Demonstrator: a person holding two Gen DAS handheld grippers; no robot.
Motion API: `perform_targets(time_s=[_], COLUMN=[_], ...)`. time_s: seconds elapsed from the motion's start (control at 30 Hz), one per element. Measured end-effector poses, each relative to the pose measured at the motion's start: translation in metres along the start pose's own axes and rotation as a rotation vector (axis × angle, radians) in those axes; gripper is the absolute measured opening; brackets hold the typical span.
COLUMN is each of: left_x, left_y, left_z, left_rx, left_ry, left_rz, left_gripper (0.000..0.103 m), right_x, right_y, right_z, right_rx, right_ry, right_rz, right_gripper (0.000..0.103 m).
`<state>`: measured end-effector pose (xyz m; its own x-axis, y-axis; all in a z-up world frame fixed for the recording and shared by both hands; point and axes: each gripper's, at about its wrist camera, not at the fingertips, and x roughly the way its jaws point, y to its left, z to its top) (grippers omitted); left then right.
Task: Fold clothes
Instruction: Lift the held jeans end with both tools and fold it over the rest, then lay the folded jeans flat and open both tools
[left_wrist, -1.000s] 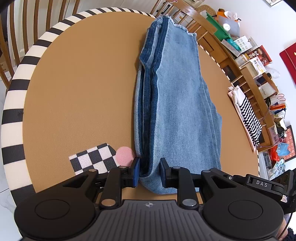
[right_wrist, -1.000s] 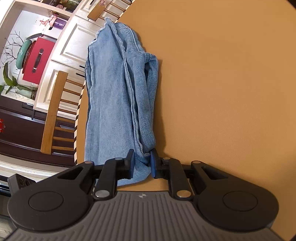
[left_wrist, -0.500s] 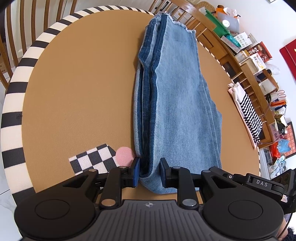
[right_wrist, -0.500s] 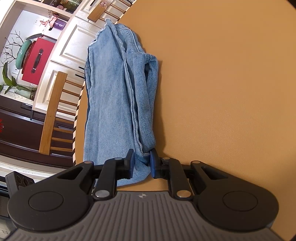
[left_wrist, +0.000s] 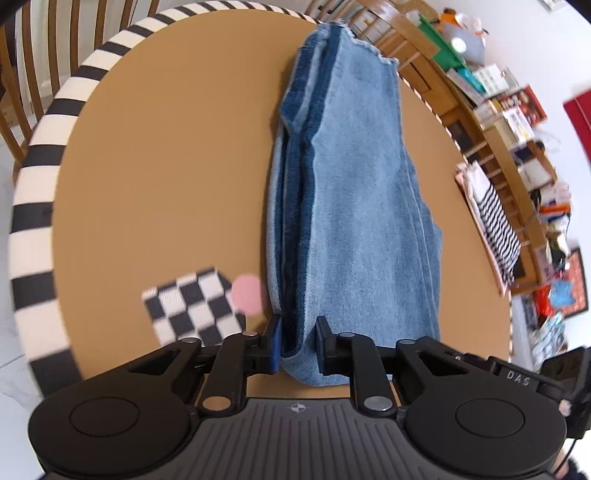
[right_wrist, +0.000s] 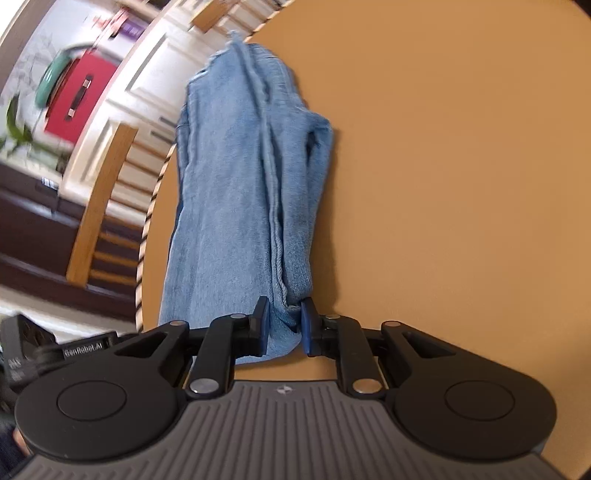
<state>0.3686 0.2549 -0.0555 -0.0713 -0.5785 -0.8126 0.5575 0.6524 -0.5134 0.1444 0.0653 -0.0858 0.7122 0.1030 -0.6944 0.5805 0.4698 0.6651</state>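
Left tongs have just been closing on the jeans; right tongs clamp the other corner, ready for lifting and folding.

A checkered patch and pink dot mark the round table; wooden chairs stand around it.

The left gripper, low centre of its frame, has just been closing on denim; the right gripper (likewise low centre) pinches cloth — both angled downward.
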Motion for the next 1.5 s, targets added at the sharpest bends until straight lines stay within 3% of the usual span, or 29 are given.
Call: perform_targets(time_s=[0.17,0.3,0.47,0.57,0.7,0.8,0.97,1.03,1.2,1.3,1.37,1.4,1.43,1.5], left_x=[-0.044,-0.084,-0.12,-0.134,-0.134,-0.106,-0.045,-0.02,0.039,0.06,0.06,0.056,0.042,0.007], left_y=[-0.001,-0.005,-0.007,-0.022,-0.043,-0.056,-0.062,-0.059,-0.043,-0.032,-0.024,-0.02,-0.02,-0.032], left_z=[-0.037,-0.064,-0.056,-0.02,0.054,0.11,0.173,0.194,0.214,0.218,0.224,0.228,0.231,0.228], left_rx=[-0.017,-0.091,-0.226,-0.21,-0.168,-0.191,-0.289,-0.342,-0.343,-0.338,-0.347,-0.357,-0.33,-0.195], left_ry=[0.076,0.158,0.238,0.199,0.067,-0.019,-0.086,-0.108,-0.134,-0.126,-0.103,-0.092,-0.118,-0.217], left_rz=[-0.031,-0.06,-0.105,-0.125,-0.113,-0.08,-0.056,-0.052,0.011,0.012,-0.02,-0.041,-0.039,-0.017], left_gripper=[0.015,0.015,0.014,0.013,0.009,0.007,0.007,0.007,0.007,0.008,0.017,0.026,0.043,0.05], right_x=[-0.041,-0.082,-0.124,-0.135,-0.121,-0.09,-0.036,-0.008,0.046,0.071,0.068,0.06,0.052,0.022], right_y=[0.014,0.029,0.048,0.074,0.1,0.102,0.09,0.076,0.035,0.017,0.014,0.015,0.016,0.04], right_z=[-0.027,-0.053,-0.047,-0.01,0.058,0.105,0.172,0.187,0.201,0.201,0.203,0.205,0.207,0.209], right_rx=[0.045,0.182,0.366,0.299,0.173,0.166,0.204,0.26,0.375,0.412,0.425,0.412,0.4,0.198], right_ry=[0.093,0.171,0.194,0.123,0.041,0.003,-0.046,-0.059,-0.043,-0.022,-0.032,-0.047,-0.062,-0.158], right_rz=[0.028,0.036,0.088,0.148,0.158,0.135,0.085,0.073,0.052,0.017,-0.012,-0.021,-0.03,-0.046], right_gripper=[0.016,0.016,0.016,0.012,0.005,0.004,0.003,0.003,0.004,0.012,0.032,0.033,0.033,0.031])
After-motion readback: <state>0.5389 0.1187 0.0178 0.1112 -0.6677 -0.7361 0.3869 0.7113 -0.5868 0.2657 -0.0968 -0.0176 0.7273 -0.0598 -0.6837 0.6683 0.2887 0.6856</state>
